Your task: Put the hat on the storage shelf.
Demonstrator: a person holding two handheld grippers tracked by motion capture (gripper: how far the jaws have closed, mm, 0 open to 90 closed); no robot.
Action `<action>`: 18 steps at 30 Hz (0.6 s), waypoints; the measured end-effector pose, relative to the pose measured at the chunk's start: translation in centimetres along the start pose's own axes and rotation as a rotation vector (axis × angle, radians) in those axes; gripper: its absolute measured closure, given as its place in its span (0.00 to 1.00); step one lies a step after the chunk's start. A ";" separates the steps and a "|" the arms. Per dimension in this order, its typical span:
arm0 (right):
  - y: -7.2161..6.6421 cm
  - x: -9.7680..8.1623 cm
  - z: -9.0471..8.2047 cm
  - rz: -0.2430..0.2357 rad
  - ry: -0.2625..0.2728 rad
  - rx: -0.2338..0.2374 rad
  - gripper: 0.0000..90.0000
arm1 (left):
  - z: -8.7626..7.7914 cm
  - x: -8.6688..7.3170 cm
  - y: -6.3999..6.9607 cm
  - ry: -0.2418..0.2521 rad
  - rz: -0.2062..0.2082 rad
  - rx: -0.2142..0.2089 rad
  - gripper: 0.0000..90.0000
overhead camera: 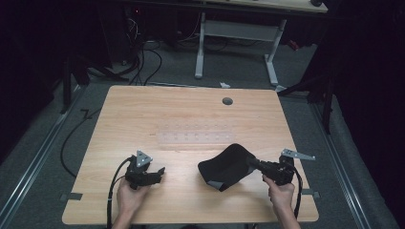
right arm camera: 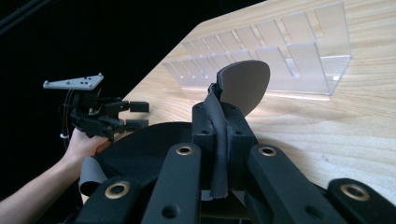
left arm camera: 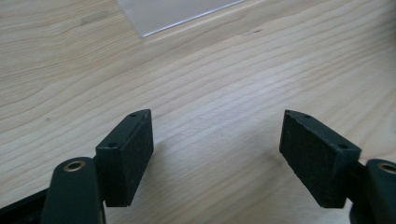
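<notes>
Black mouse pad (overhead camera: 224,167), grey underside, curled, pinched by right hand-held gripper (overhead camera: 255,164), left hand-held gripper (overhead camera: 160,172) released

The table (overhead camera: 143,109) has a pale wood-grain top with rounded corners. A round grey cable hole (overhead camera: 227,101) sits near its far edge, a little right of the middle. A clear plastic rack (overhead camera: 195,137) with a row of upright dividers lies on the top, nearer the person than the hole and about centred across the table. A black mat (overhead camera: 224,167) rests with its lower part on the wood, nearer still than the rack and to its right, its other side lifted and curled. Two tape strips (overhead camera: 70,196) mark the near corners.
</notes>
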State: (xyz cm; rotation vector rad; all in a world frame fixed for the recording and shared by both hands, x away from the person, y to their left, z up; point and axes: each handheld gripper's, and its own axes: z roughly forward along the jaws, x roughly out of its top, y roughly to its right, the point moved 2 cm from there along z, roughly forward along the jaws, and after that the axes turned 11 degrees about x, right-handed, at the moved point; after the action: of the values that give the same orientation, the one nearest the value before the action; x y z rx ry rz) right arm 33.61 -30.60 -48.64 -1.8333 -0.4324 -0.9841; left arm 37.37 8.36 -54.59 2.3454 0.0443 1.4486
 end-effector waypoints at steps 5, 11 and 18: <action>-0.6 0.4 0.2 0.000 0.017 0.003 0.96 | -1.7 0.3 2.0 0.031 0.054 -0.076 0.29; -1.0 0.6 0.8 0.017 0.024 0.010 0.95 | -3.2 0.7 4.6 0.062 0.116 -0.168 0.30; -1.2 0.6 1.9 0.040 0.035 0.030 0.96 | -3.9 0.8 6.6 0.069 0.152 -0.237 0.29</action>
State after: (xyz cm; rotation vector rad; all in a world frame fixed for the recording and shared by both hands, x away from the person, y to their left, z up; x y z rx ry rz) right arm 34.03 -28.45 -47.87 -1.7886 -0.3866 -0.9756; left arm 33.21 3.63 -50.14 2.1450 -0.2773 1.5139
